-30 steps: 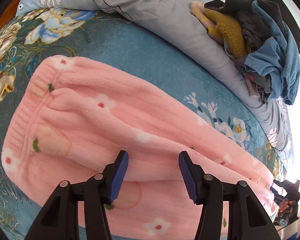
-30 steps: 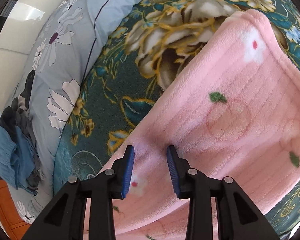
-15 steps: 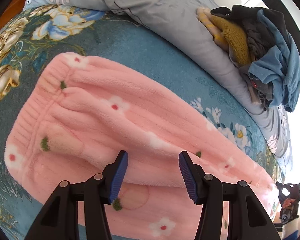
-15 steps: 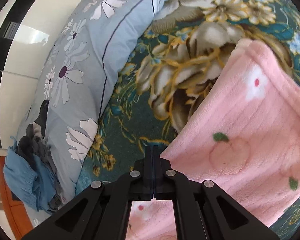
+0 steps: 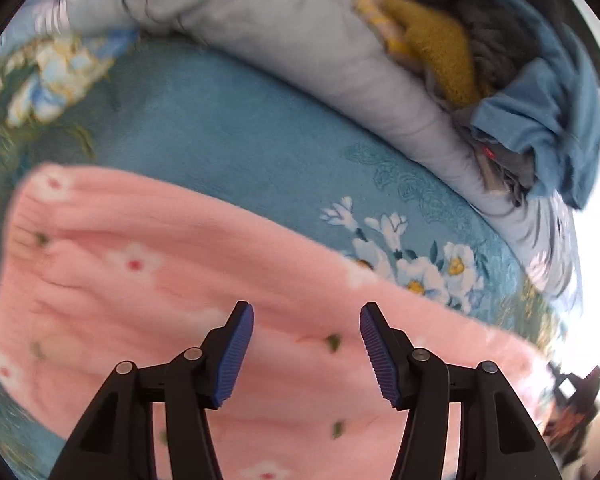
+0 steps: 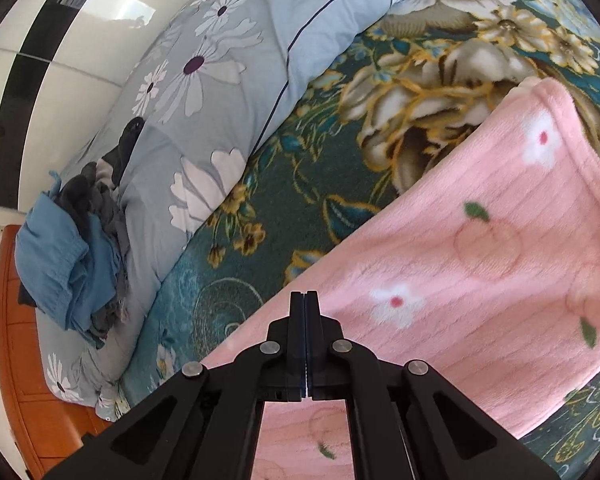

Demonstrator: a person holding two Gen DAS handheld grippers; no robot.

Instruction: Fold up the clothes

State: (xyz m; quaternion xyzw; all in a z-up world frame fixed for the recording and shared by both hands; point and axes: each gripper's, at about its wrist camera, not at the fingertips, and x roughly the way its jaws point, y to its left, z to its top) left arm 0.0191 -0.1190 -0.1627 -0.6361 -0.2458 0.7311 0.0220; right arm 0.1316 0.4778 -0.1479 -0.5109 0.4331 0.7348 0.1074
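I see the pink fleece garment with white flowers and green leaves (image 5: 148,280) spread on the teal floral bedspread (image 5: 220,132). My left hand-held gripper (image 5: 306,354) hovers over it, fingers wide apart. My right hand-held gripper (image 6: 305,320) is closed at the garment's edge; whether fleece is pinched, I cannot tell.

**Open blanket ahead, clutter along the far edge**

Beyond the pink garment (image 5: 188,280) lies a bare band of teal blanket (image 5: 228,136) — nothing stands on it. Past that band the rolled grey quilt (image 5: 340,48) forms a ridge, with a clothes pile (image 5: 532,80) heaped on its end. In the right view the same quilt (image 6: 220,92) walls off the blanket's (image 6: 284,208) far side — the pile (image 6: 72,256) sits on it near the wooden bed frame (image 6: 16,340).
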